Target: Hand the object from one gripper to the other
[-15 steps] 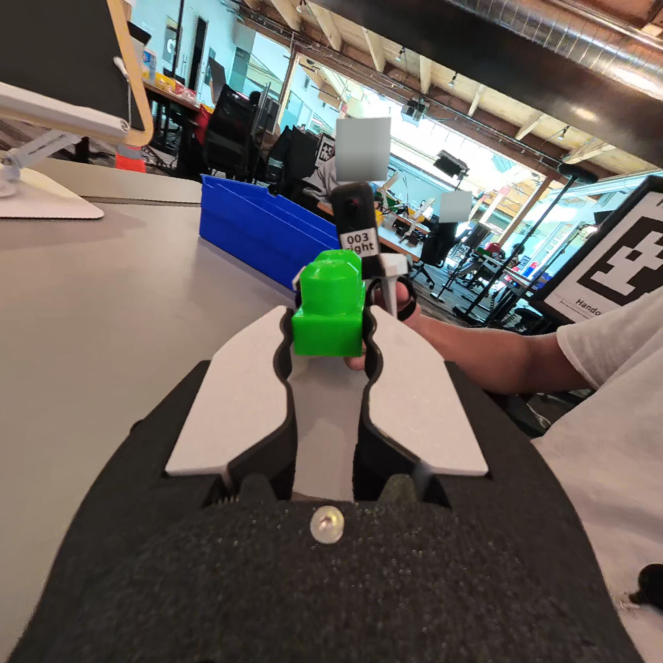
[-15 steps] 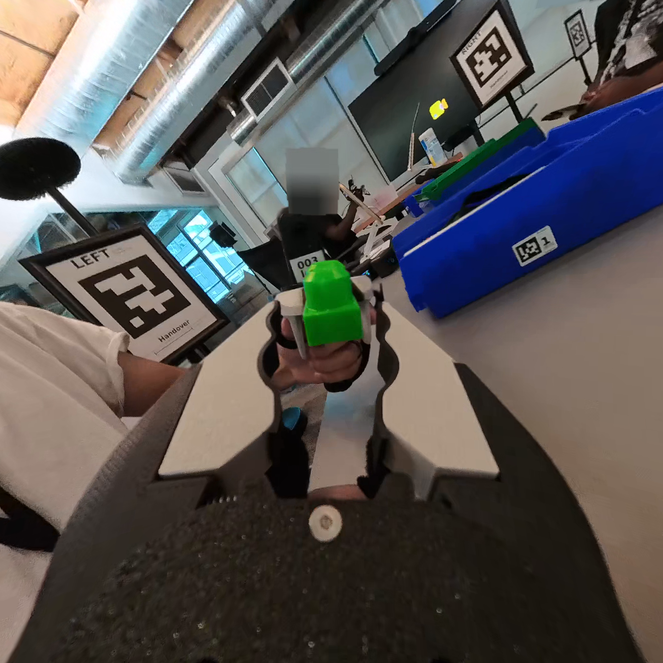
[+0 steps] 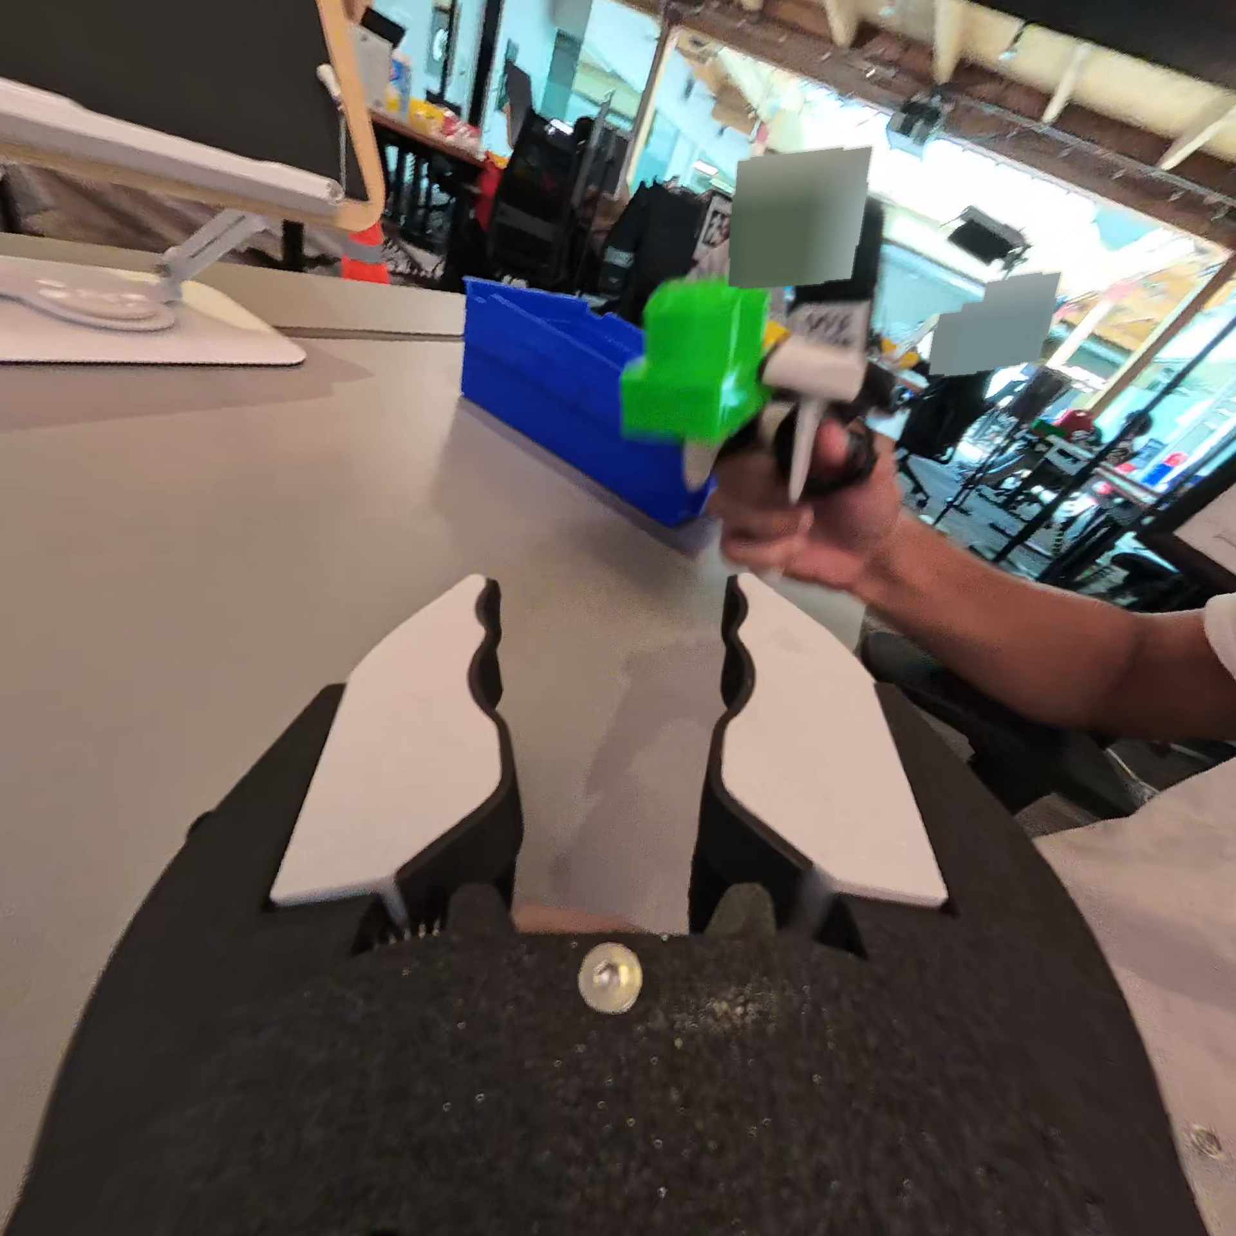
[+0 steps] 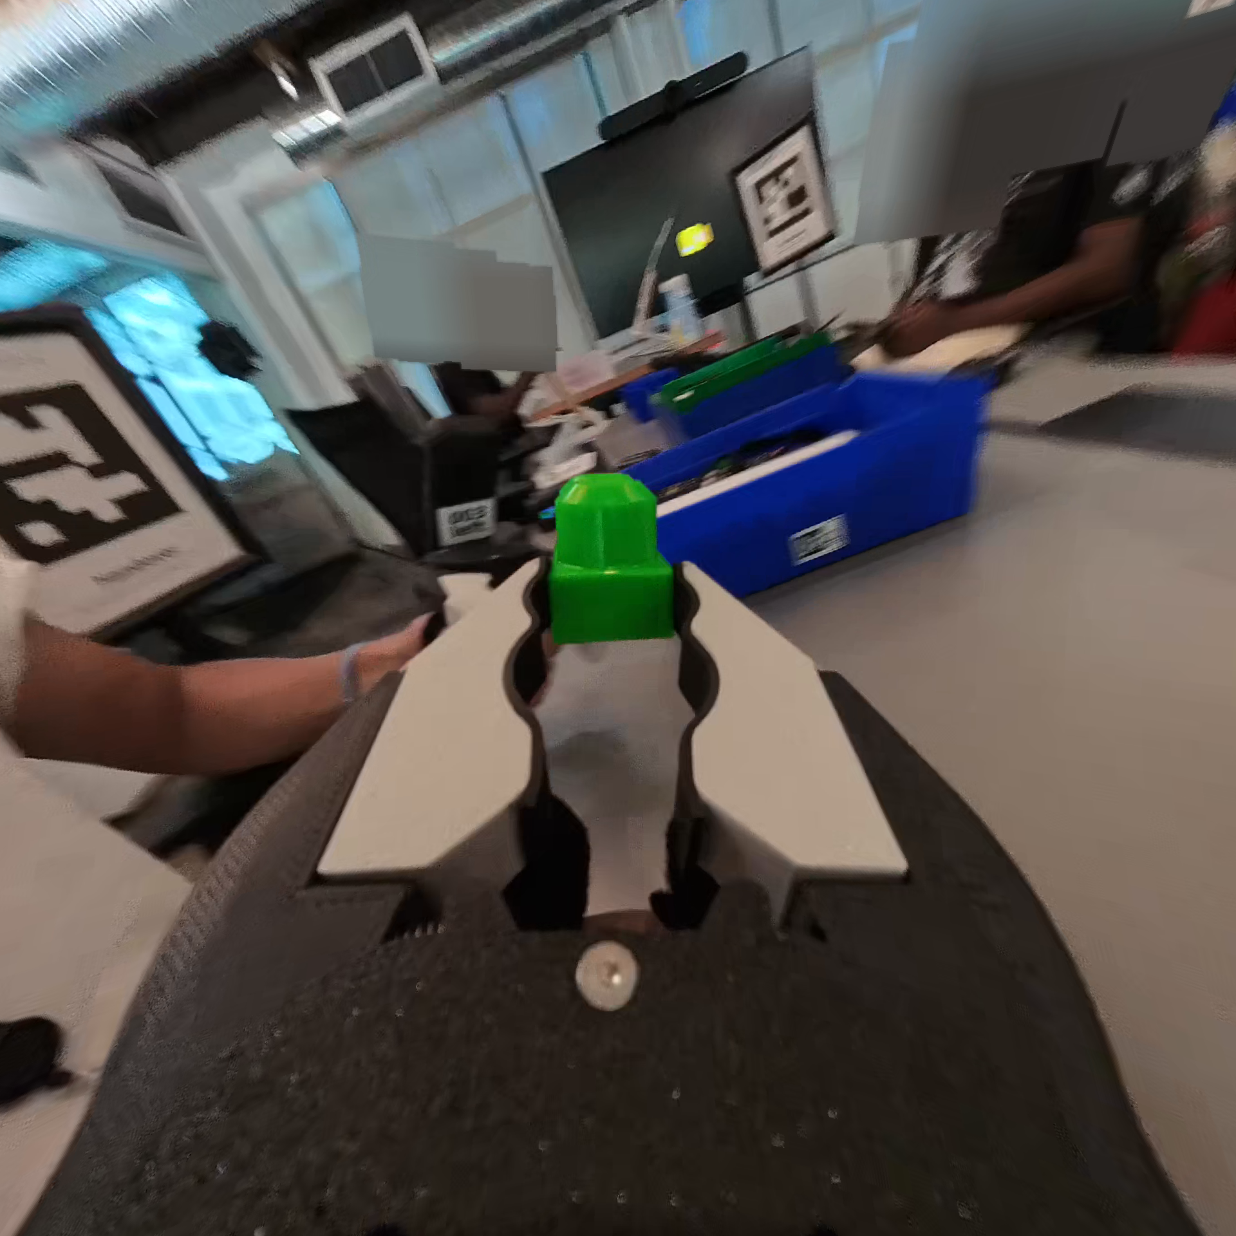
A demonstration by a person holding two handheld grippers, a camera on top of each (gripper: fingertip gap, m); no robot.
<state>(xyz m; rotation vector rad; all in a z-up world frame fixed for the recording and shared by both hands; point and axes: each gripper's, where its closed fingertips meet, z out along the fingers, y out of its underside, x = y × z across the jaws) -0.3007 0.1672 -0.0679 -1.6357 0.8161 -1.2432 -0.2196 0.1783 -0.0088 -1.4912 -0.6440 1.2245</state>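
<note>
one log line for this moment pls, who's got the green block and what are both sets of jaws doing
stage: handover done | green block: in right gripper, jaws shut on it | left gripper: jaws open, empty | blue bin: on table, untouched

Green plastic block [image 4: 610, 578]: square base, narrower faceted cap on top, glossy. Upright, base clamped between the fingertips of the right tool [image 4: 612, 602], cap projecting beyond the tips. Well ahead of the left tool [image 3: 612, 602], clear of its spread fingers.

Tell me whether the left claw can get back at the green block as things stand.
Probably yes: the left claw is open and empty, with clear air ahead, though the right claw is shut on the green block.
</note>
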